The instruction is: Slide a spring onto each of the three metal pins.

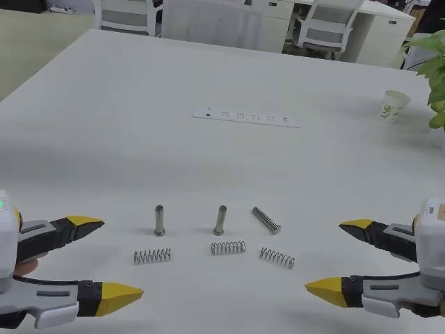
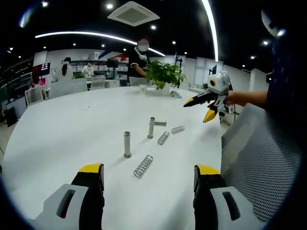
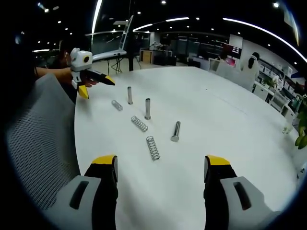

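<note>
At 8 o'clock, left gripper [image 1: 122, 257], jaws wide apart, at 4 o'clock, right gripper [image 1: 323, 255], jaws wide apart, tips pointing inward

Three short silver pins are sitting in a row on the white table [image 1: 139, 139]: the left pin [image 1: 159, 220] and middle pin [image 1: 220, 220] are standing upright on their wider heads, while the right pin [image 1: 265, 220] is lying on its side. The left spring [image 1: 152, 256], middle spring [image 1: 228, 247] and right spring [image 1: 277, 257] are lying flat just in front, each apart from its pin.
</note>
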`<control>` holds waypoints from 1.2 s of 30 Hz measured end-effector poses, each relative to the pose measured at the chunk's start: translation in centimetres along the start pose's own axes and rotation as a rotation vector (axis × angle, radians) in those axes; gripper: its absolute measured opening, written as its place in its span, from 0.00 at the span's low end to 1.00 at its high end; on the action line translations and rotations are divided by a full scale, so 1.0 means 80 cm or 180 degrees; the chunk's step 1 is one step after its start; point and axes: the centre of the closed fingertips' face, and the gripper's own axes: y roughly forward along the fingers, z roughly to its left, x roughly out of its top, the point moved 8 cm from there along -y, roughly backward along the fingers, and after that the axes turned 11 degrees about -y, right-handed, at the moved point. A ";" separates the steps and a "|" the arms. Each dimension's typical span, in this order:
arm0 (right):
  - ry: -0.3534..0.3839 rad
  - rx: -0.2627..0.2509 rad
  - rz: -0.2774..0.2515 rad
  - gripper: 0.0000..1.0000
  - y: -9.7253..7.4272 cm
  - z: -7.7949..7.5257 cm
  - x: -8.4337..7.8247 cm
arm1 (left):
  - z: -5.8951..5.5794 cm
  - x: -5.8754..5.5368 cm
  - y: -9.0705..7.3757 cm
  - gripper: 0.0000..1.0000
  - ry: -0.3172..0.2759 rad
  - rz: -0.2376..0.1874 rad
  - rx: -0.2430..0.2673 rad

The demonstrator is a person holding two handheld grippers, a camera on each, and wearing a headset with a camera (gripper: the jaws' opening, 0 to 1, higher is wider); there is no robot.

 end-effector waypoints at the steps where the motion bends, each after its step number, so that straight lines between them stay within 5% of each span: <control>1: -0.0001 -0.0003 0.0000 0.73 0.000 0.000 0.000 | 0.000 0.000 0.000 0.73 0.0000 0.0000 0.0001; 36: -0.0029 -0.0033 0.0061 0.72 0.000 -0.007 0.006 | 0.003 0.000 -0.003 0.73 0.0003 0.0001 -0.0001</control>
